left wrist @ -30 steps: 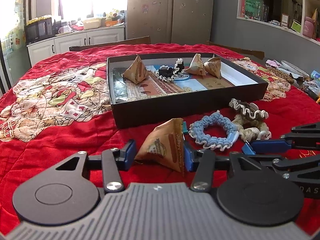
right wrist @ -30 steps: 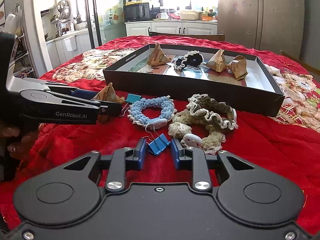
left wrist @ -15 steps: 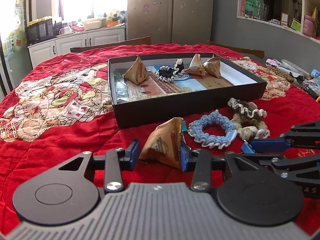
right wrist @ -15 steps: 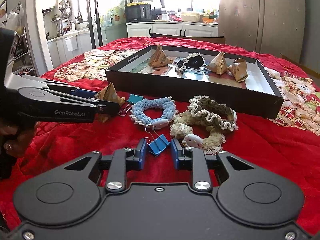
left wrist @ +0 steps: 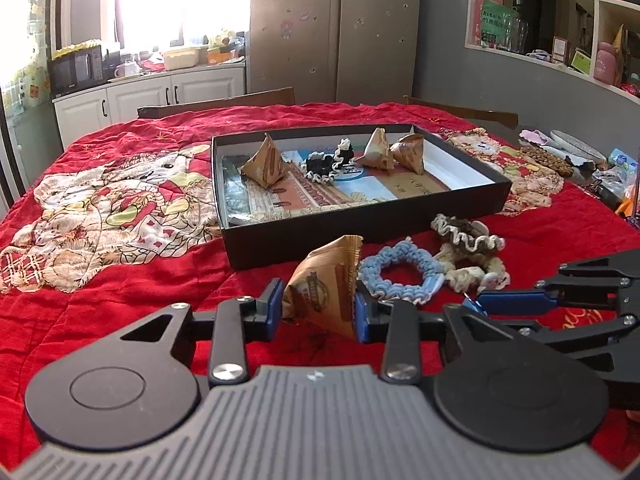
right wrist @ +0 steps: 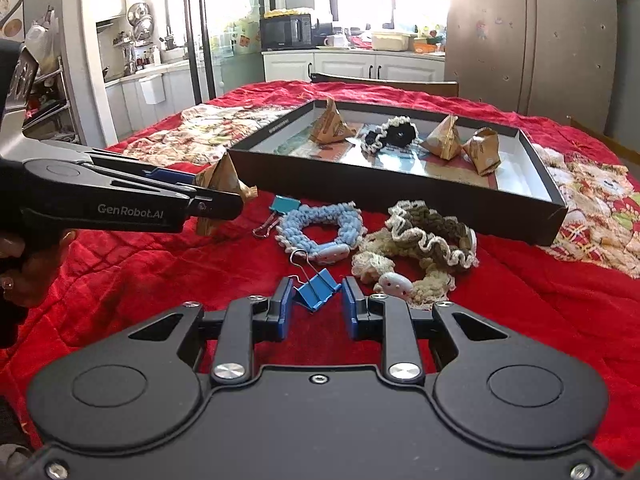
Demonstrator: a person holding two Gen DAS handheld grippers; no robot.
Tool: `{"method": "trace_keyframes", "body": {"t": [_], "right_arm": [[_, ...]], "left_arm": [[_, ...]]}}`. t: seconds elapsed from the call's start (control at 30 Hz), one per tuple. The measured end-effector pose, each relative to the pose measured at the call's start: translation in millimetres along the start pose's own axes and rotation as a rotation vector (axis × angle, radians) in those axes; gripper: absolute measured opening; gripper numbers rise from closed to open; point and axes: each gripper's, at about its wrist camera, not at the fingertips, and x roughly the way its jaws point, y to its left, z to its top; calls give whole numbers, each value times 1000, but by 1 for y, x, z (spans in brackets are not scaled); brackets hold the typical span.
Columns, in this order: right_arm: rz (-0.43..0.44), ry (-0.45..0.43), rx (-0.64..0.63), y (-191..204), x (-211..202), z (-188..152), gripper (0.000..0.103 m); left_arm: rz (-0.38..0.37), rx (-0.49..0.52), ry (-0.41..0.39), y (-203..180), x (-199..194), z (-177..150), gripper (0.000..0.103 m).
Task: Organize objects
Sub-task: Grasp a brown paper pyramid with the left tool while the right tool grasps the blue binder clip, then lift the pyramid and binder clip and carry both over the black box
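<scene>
Here the left gripper [left wrist: 316, 308] has its blue pads against both sides of a brown pyramid-shaped packet [left wrist: 326, 284]; its jaws have just been closing, and the packet sits pinched between them, its crimped top edge tilted toward the box. In the right wrist view the same packet [right wrist: 224, 178] shows at the tips of the left gripper [right wrist: 230, 200], just in front of the box's near left corner.

The right gripper [right wrist: 314, 306] frames a blue binder clip [right wrist: 316, 290] that stands on the red quilt [right wrist: 140, 280] with its wire handles up. The left pad looks to touch the clip's edge, while a narrow gap shows at the right pad, so the jaws stand a little apart around it rather than pinching it.

Just beyond the clip lies a light blue crocheted scrunchie [right wrist: 320, 224], and beside it on the right a brown scrunchie with cream frill [right wrist: 432, 232] rests on a cream one [right wrist: 400, 272]. A second, teal binder clip [right wrist: 282, 206] lies near the blue scrunchie's far left side.

Further back sits a shallow black box [left wrist: 360, 224] holding three more brown packets and a black scrunchie [left wrist: 328, 162] with a pale frill. A hand [right wrist: 24, 272] grips the left tool at the edge of the right wrist view.
</scene>
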Motion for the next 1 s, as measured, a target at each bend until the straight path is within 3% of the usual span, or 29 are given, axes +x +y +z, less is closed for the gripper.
{"method": "trace_keyframes", "body": {"t": [0.3,0.57,1.0], "right_arm": [[19,-63,-7,1,-22,18,25],[-18,-117,-23,-5,-30,43,25],[-125,-160,-24,-34,-1,104,25]], "left_arm": [[-15,7,-44,-3,-16,15,38],[-9,10,-89,-3,-18,35,38],[46,9,-126,3,15,82,38]]}}
